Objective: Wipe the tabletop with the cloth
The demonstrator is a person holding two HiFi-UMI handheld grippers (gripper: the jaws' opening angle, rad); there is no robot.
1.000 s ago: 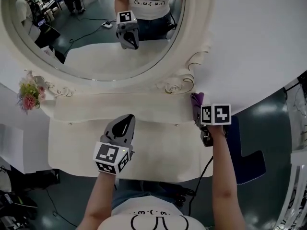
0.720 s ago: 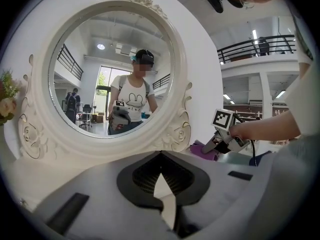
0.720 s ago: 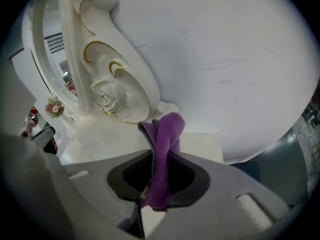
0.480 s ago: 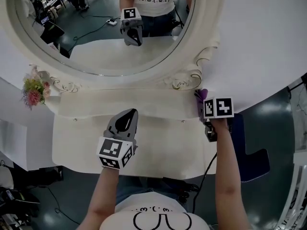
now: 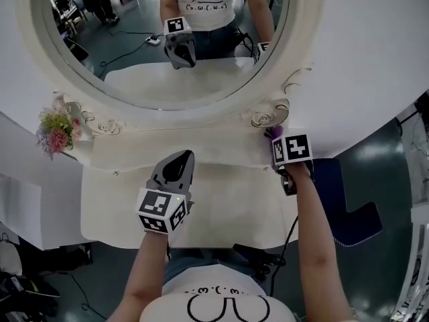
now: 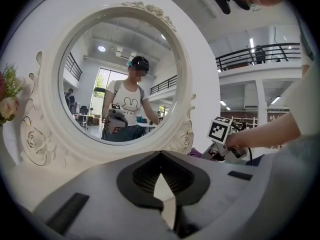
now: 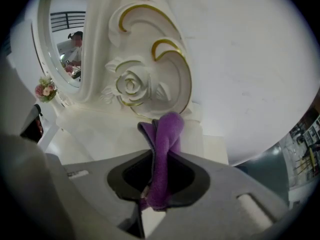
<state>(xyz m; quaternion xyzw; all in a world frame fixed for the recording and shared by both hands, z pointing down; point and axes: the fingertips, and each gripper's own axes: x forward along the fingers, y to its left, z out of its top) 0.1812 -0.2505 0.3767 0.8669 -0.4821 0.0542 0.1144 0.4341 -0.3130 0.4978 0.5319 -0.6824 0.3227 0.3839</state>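
Cloth (image 7: 162,149) is pinched in your right gripper (image 7: 159,186) at the tabletop's (image 5: 228,200) two o'clock corner. Your left gripper (image 5: 177,166) hovers closed, empty. Nearly all the wiping seems left.

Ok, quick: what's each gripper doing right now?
Left gripper: closed, nothing between its fingers.
Right gripper: closed on the purple cloth.

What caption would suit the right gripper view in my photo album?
Right tongs clamp a purple cloth below the carved rose of a white mirror frame.
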